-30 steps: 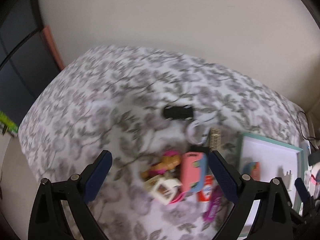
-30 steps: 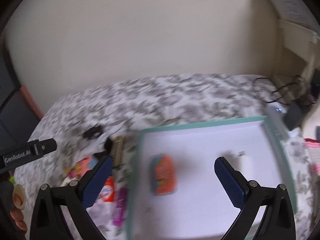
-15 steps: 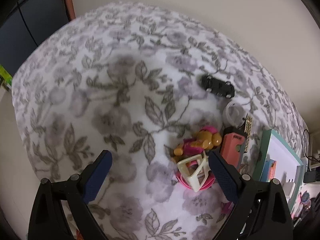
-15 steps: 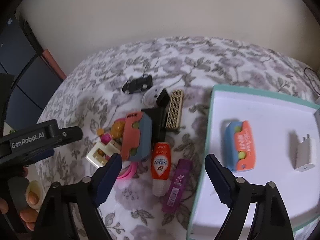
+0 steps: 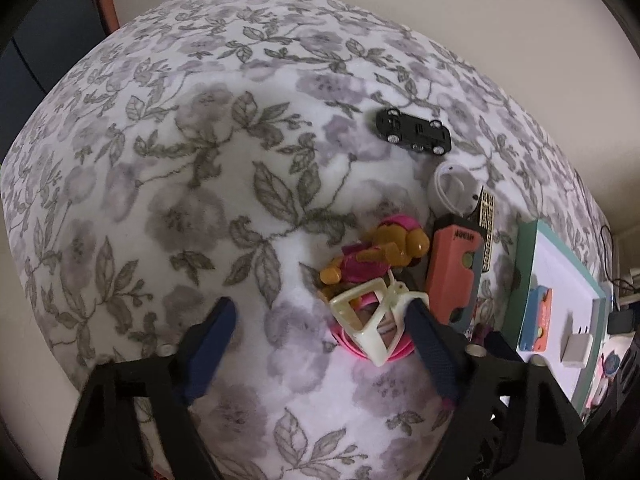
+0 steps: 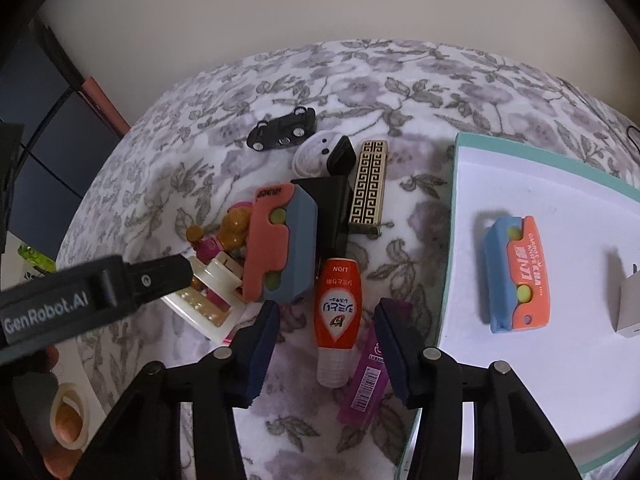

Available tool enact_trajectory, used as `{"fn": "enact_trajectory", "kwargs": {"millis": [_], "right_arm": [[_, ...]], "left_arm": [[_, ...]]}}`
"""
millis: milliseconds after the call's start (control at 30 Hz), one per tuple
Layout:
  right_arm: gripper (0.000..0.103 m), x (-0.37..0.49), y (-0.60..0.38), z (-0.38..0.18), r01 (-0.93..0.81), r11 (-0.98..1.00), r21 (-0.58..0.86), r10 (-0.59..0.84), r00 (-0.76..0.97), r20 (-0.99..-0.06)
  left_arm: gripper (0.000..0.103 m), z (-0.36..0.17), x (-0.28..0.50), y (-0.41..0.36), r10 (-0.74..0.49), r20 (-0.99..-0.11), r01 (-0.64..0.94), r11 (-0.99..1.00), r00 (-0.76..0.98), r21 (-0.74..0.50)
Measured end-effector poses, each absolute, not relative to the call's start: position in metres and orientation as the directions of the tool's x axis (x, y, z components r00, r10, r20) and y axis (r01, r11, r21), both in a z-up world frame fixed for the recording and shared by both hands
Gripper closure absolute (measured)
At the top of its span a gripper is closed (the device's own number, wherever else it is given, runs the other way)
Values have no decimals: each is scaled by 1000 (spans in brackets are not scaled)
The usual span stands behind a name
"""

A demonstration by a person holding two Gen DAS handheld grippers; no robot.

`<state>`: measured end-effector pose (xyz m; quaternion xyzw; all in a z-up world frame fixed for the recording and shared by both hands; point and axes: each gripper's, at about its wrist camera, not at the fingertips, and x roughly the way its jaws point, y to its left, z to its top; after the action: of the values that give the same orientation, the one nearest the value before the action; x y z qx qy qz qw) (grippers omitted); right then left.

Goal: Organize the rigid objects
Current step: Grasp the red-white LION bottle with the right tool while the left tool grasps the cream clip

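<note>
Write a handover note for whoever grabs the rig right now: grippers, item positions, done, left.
Right gripper: jaws closing around the orange tube, pads not yet on it.
Left gripper: jaws closing, nothing held; one finger sits against the cream plastic toy beside the doll figure.
Done: one orange-and-blue case and the white charger lie in the teal-rimmed tray.
Left on the floral cloth: second orange-and-blue case, purple lighter, patterned gold lighter, black car, white earbud case, black block, toys.
</note>
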<state>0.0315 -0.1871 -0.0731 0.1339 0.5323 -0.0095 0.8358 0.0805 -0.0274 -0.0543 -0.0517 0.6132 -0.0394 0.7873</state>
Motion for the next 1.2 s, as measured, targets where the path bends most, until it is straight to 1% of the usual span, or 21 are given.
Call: {"fn": "enact_trajectory", "kwargs": {"millis": [33,133,200,267,333,400,467,533,700,800,900,933,1200], "right_arm": [[50,32,-187,-74,159,965,210,124,431,-894],[51,34,-186,-77,158,966,203,119,425,-897],[56,34,-186,-79,159,967,199,116,423,-899],[59,36,-186,-80,160,967,199,115,424,-899],[62,36,-187,-81,161,966,203,118,424,-898],[63,37,-186,-84,163,965,206,122,416,-901],[64,38,-186,-88,164,967,196,114,407,-906],[70,39,-187,-92,169,968,185,104,401,-910],[70,42,-185,-93,164,970,177,98,403,-910],[72,42,-185,-94,165,970,176,96,404,-910],[72,41,-187,-93,170,966,197,113,406,-907],[72,40,-188,-93,172,964,204,119,406,-906],[73,35,-196,-87,200,948,249,148,417,-897]], "left_arm": [[27,-57,81,-28,-127,-963,3,992,236,-130],[29,-62,81,-31,-134,-966,11,991,222,-135],[34,-66,81,-33,-149,-967,21,989,209,-148],[41,-69,81,-36,-173,-965,33,985,198,-169],[45,-69,80,-39,-180,-963,50,984,200,-173],[51,-67,80,-40,-189,-961,62,982,202,-180],[58,-66,79,-41,-202,-958,75,979,202,-191],[61,-65,80,-43,-207,-957,86,977,205,-193],[61,-66,80,-44,-214,-955,88,976,206,-200],[62,-66,80,-45,-215,-954,91,976,208,-200],[66,-62,79,-44,-218,-951,99,975,219,-201],[70,-59,78,-44,-216,-950,101,975,227,-197],[72,-54,75,-47,-240,-942,115,969,235,-218]]}}
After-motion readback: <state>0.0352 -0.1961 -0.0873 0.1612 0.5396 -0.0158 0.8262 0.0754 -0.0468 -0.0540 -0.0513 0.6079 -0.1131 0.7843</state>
